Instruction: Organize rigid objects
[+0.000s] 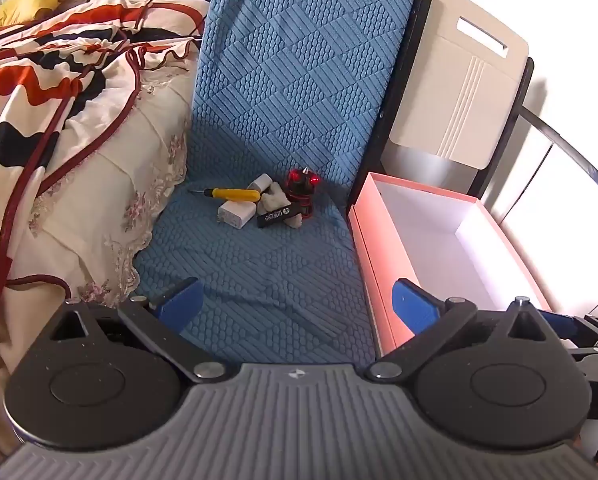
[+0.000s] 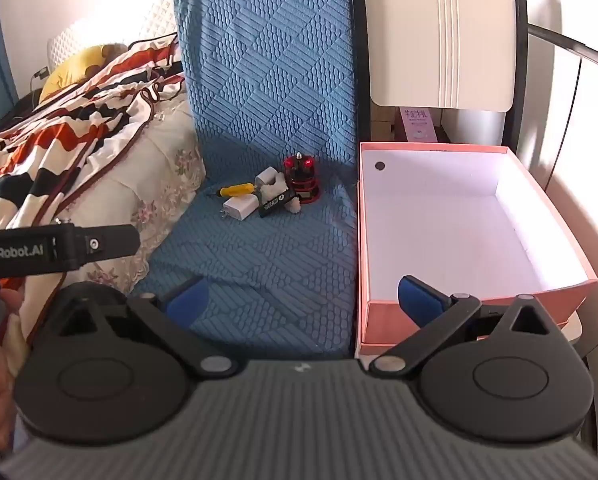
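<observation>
Both your grippers, left gripper (image 1: 301, 308) and right gripper (image 2: 303, 300), are spread wide with nothing in them. The little pile sits at the back of the blue textured seat cover (image 1: 259, 264): one yellow-handled screwdriver (image 1: 233, 194), two white plug adapters (image 1: 237, 213), one black stick with white print (image 1: 279, 216), one red-and-black spiked gadget (image 1: 303, 184), plus a whitish lump. Your one pink cardboard box (image 2: 475, 306) sits empty right beside the seat. Only your right view shows its whole white floor and the pink carton (image 2: 417, 128) behind it.
</observation>
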The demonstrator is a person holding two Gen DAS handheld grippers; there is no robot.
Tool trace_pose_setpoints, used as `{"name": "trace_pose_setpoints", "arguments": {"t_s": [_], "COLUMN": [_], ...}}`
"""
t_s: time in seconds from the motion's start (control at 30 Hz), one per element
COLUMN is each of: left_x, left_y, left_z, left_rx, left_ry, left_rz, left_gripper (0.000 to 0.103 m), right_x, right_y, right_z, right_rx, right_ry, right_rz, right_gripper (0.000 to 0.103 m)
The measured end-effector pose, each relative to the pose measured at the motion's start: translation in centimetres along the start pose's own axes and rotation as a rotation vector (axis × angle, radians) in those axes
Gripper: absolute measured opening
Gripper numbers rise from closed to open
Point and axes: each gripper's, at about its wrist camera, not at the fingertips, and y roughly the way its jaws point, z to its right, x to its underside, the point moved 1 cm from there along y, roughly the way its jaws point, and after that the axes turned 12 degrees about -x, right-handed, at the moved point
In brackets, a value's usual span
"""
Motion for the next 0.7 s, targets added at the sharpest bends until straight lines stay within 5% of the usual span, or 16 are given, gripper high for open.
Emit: {"name": "trace_pose_setpoints", "arguments": {"t_s": [0.7], "left_x": [-0.5], "left_y": [0.3], "left_z": [0.0], "left_rx": [0.01], "left_ry": [0.001], "left_rz": [0.003], "left_gripper": [0.102], "right_x": [0.4], "right_y": [0.8], "right_z": [0.6], "right_rx": [0.005], "right_ry": [0.011], "right_rz": [-0.023], "right_gripper": [0.103]}}
